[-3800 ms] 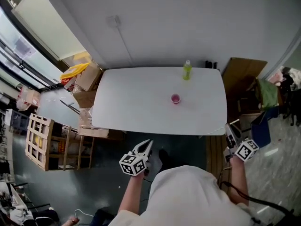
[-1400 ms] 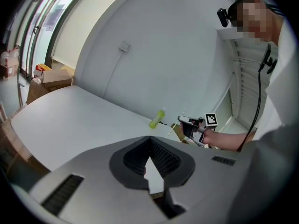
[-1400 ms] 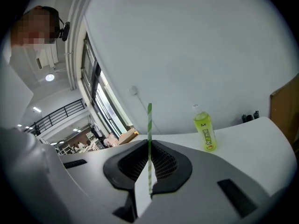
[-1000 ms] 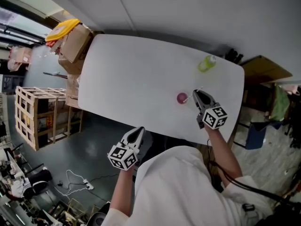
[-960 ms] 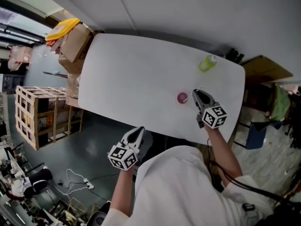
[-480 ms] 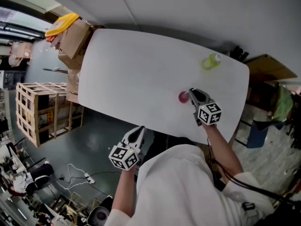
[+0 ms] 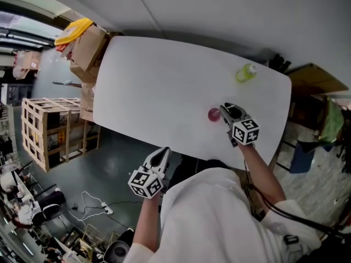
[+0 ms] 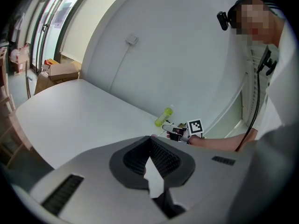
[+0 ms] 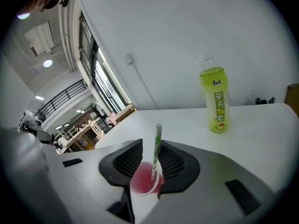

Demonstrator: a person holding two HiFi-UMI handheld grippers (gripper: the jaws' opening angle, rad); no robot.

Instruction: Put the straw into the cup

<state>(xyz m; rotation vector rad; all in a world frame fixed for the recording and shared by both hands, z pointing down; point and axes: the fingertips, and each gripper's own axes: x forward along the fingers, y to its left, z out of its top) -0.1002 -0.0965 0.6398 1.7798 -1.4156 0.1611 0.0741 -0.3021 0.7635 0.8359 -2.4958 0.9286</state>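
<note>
A pink cup point(image 9: 146, 181) stands on the white table point(image 7: 153, 81), and a green-and-white striped straw point(image 9: 157, 148) stands upright in it. My right gripper point(image 9: 150, 148) is open with the cup and straw between its jaws; the jaws have just been opening and the pads no longer press on the straw. From the head view the cup point(image 7: 213, 114) sits just left of the right gripper point(image 7: 225, 109). My left gripper point(image 7: 163, 152) hangs off the table's near edge, its jaws point(image 8: 150, 139) together on nothing.
A green drink bottle point(image 9: 216, 101) stands farther back on the table, also visible from above as the bottle point(image 7: 246, 72). Cardboard boxes point(image 7: 88, 45) and a wooden crate point(image 7: 49, 130) stand on the floor to the left. A brown board point(image 7: 312, 81) is at the right.
My right gripper has come down and closer to the pink cup. The left gripper has stayed where it was.
</note>
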